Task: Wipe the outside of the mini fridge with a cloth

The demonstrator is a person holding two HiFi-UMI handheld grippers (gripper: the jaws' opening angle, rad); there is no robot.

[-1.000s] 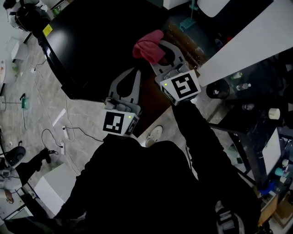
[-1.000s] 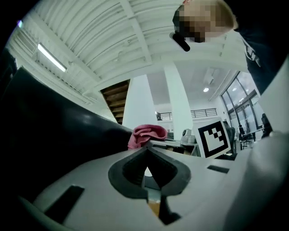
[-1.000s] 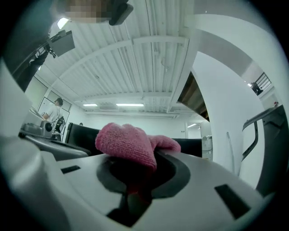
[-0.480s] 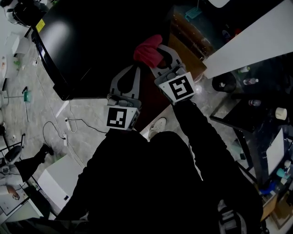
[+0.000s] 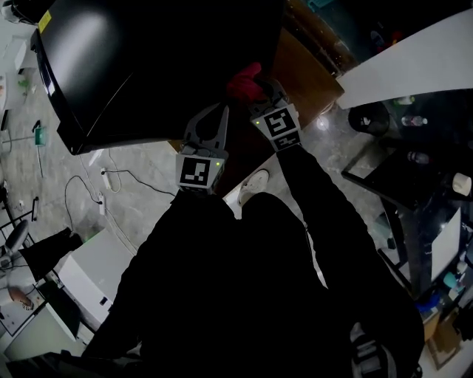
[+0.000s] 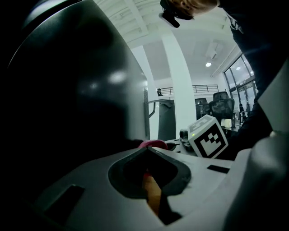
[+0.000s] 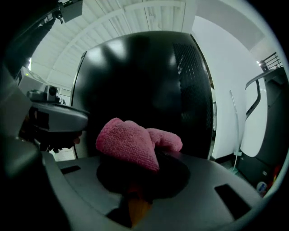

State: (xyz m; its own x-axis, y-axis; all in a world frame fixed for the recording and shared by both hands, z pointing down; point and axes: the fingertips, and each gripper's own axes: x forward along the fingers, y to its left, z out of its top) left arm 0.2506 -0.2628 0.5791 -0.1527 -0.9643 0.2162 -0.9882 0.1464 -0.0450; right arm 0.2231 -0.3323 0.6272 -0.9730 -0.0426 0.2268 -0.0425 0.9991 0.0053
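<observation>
**Q:** Where is the cloth?

**A:** A bunched pink terry cloth (image 7: 135,142) is clamped in the jaws of the right hand-held gripper (image 5: 255,94). It is held close to a side wall of the glossy black mini fridge (image 5: 148,66), but contact cannot be confirmed. Just beside it, the left hand-held gripper (image 5: 219,114) has its jaws pressed together on nothing.

**Q:** How far along is the wiping?

**A:** Probably starting or under way. No panel shows a wiped mark, so most likely remain.

**Q:** Any writing?

**A:** A small yellow sticker (image 5: 46,21) on the fridge is too small to read. The grippers' cubes carry only black-and-white square markers.
</observation>
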